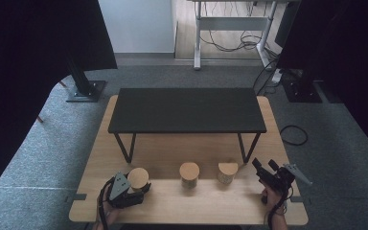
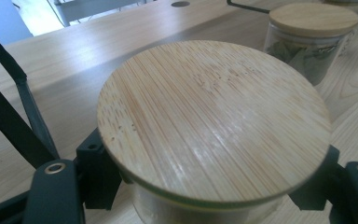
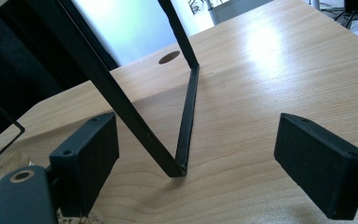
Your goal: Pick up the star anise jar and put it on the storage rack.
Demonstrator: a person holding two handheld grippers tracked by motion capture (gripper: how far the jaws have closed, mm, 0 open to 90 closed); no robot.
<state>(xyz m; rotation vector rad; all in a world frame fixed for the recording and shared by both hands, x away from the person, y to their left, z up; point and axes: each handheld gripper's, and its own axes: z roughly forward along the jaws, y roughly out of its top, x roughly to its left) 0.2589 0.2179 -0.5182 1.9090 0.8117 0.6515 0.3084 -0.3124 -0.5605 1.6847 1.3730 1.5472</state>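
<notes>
Three glass jars with round bamboo lids stand in a row near the front of the wooden table (image 1: 172, 206): a left jar (image 1: 138, 178), a middle jar (image 1: 189, 173) and a right jar (image 1: 227, 172). My left gripper (image 1: 133, 189) is shut on the left jar, just under its lid. In the left gripper view that lid (image 2: 214, 116) spreads wide between both black pads (image 2: 98, 172), and the middle jar (image 2: 310, 39) stands behind it. My right gripper (image 1: 264, 166) rests right of the right jar, open, with nothing between its fingers (image 3: 86, 158).
A black shelf (image 1: 187, 109) on thin metal legs spans the back half of the table. One bent leg (image 3: 186, 121) meets the tabletop right in front of my right gripper. Grey carpet, black stands and a desk frame surround the table.
</notes>
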